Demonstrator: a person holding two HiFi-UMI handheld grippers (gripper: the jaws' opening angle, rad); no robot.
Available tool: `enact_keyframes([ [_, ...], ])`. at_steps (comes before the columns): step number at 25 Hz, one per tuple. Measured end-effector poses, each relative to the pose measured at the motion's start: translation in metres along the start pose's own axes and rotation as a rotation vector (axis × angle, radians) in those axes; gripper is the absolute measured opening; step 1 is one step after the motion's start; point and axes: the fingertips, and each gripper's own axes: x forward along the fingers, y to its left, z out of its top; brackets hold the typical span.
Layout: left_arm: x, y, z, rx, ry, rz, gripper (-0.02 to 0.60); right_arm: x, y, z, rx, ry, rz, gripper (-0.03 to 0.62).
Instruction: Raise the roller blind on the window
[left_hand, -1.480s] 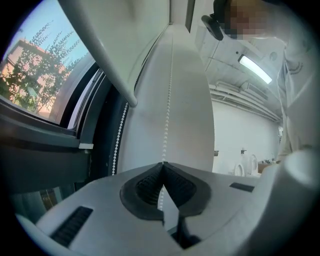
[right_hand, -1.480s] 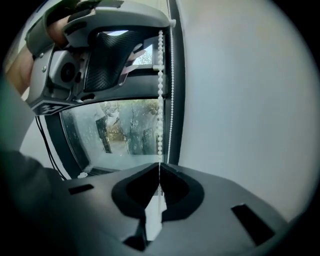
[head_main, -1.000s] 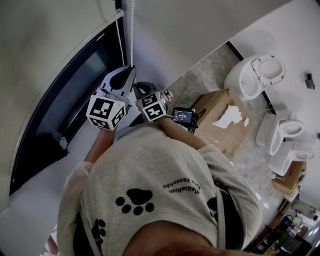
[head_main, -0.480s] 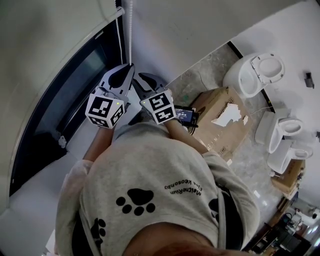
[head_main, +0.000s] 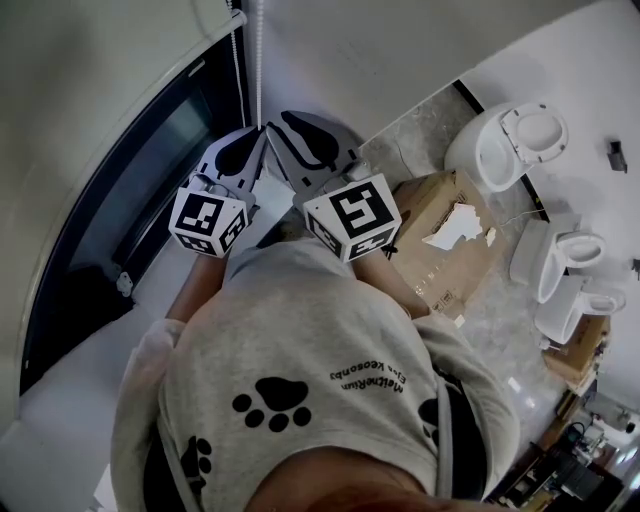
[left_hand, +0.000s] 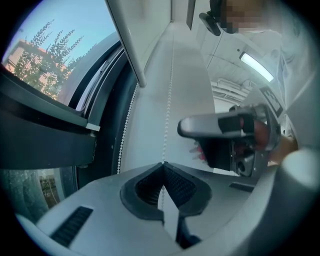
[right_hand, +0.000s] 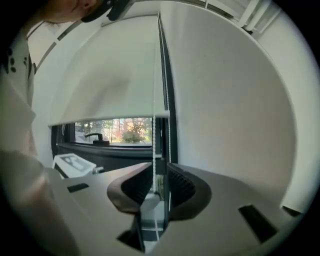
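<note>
The white roller blind (right_hand: 110, 70) hangs ahead of the right gripper (right_hand: 159, 175). Its bottom bar (right_hand: 107, 118) sits above the jaws, leaving a low strip of window (right_hand: 112, 132) uncovered. The white bead chain (right_hand: 154, 145) drops straight between that gripper's parted jaws, which have just been closing. The left gripper (left_hand: 162, 167) pinches the chain tight.

**Head view:** from above the person's shoulders (head_main: 300, 330), looking steeply down; window (head_main: 150, 165) at its left, floor (head_main: 410, 140) at its right.

**Left gripper view:** very near the bead chain (left_hand: 169, 100), facing the wall (left_hand: 187, 75) beside the window's right edge, seemingly level.

**Right gripper view:** equally near that chain, facing the window under the hanging roller blind (right_hand: 110, 75).

All three share chain and window frame.
</note>
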Motion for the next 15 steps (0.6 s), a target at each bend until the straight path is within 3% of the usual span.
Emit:
enact_keyframes([
  [8, 0.0, -0.003, 0.002, -0.005, -0.003, -0.003, 0.009, 0.011, 0.007, 0.081, -0.003, -0.135, 0.044, 0.091],
  [15, 0.001, -0.008, 0.0, -0.004, -0.008, -0.008, 0.009, 0.015, 0.01, 0.106, -0.054, -0.175, 0.036, 0.015],
])
